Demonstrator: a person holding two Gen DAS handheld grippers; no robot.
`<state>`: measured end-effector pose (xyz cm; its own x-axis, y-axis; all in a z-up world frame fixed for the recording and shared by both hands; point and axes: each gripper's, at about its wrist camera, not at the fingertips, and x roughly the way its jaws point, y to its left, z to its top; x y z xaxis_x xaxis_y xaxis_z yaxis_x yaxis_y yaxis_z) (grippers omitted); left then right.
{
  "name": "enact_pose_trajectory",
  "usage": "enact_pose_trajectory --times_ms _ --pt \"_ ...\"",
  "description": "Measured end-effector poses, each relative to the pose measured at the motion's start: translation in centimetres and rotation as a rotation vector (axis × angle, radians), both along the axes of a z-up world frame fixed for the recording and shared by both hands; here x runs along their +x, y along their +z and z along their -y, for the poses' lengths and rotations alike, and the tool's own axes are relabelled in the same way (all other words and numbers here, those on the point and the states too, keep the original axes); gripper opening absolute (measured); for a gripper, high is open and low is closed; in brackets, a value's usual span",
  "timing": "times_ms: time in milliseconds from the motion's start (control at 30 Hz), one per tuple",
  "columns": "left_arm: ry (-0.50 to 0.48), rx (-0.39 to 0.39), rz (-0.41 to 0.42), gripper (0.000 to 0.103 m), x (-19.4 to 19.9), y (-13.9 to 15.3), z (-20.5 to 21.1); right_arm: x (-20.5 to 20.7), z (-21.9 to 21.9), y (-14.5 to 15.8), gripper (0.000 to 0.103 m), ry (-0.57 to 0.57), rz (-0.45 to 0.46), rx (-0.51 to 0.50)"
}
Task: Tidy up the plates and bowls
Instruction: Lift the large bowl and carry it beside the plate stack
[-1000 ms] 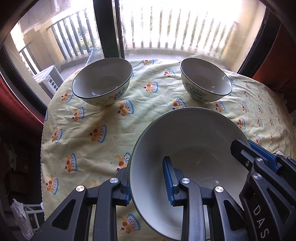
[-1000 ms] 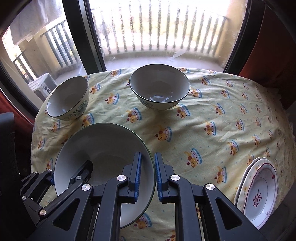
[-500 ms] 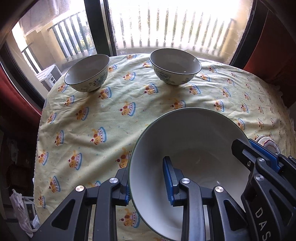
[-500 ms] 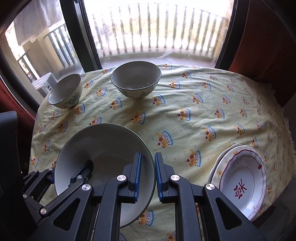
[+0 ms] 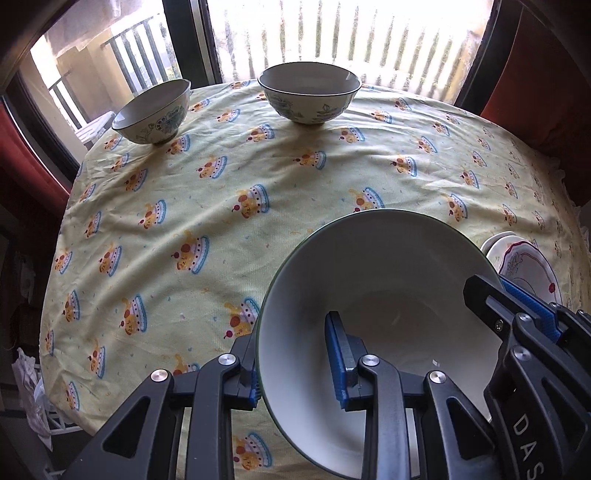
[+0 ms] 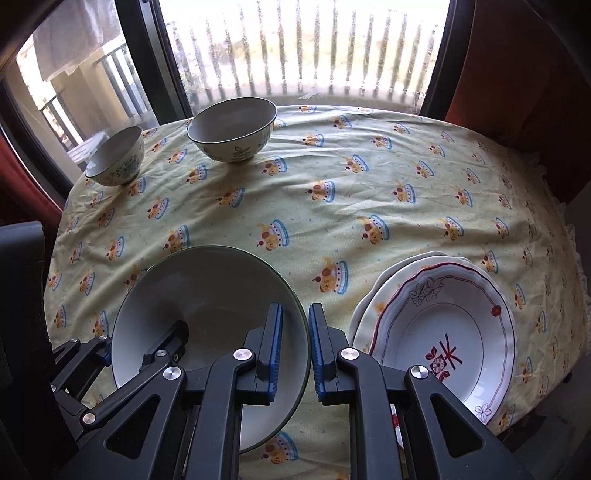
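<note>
Both tools (image 5: 297,363) (image 6: 295,354) grip the big bowl's (image 5: 388,280) opposite rims.

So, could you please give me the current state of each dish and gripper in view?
large bowl: upright, empty, gripped by both rims
left gripper: shut on the bowl's left rim
right gripper: shut on its right rim
two floral bowls: upright, empty, apart
plates: stacked, right

Strong daylight from the window (image 5: 332,33) behind the table (image 5: 295,192), railing blown out to white glare, soft bowl (image 6: 232,129) shadows falling toward the camera, dark vignetted corners, fisheye bending at edges, sharp focus
</note>
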<state>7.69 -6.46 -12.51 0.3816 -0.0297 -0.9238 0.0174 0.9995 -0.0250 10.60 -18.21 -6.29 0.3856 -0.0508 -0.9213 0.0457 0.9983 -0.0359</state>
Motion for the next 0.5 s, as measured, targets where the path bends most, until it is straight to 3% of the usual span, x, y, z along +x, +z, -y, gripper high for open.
enact_pose_trajectory --times_ms 333,500 --pt "0.056 0.035 0.004 0.027 -1.9 -1.9 1.4 -1.2 2.0 -3.1 0.018 0.037 -0.055 0.035" --pt "0.091 0.037 0.014 0.027 -1.8 -1.6 0.9 -1.2 1.7 -2.9 0.018 0.072 -0.039 0.034"
